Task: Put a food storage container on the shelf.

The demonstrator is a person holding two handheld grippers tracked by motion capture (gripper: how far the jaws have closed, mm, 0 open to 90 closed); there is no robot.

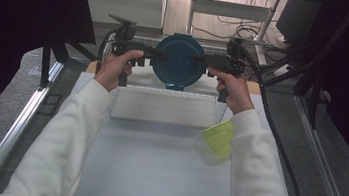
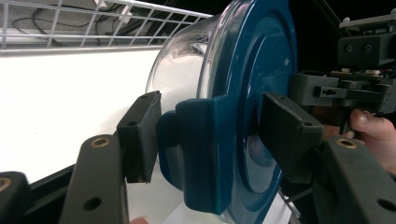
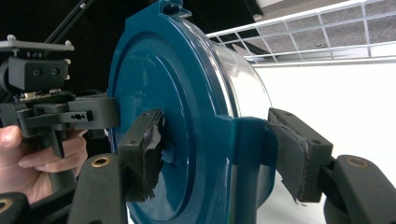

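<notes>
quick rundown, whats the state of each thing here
container: lid on, tipped on its side, held above the table between both grippers
left gripper: shut on the container's lid tab
right gripper: shut on the opposite tab
wire rack: on the table, nothing on it
green tub: on the table, tilted

glossy blue plastic lid [image 2: 252, 93], clear glassy bowl [image 2: 187, 70], white wire rack [image 1: 164, 106]

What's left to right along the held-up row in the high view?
Left hand → left gripper → blue lidded container → right gripper → right hand. Both grippers clamp the container's side latches.
</notes>
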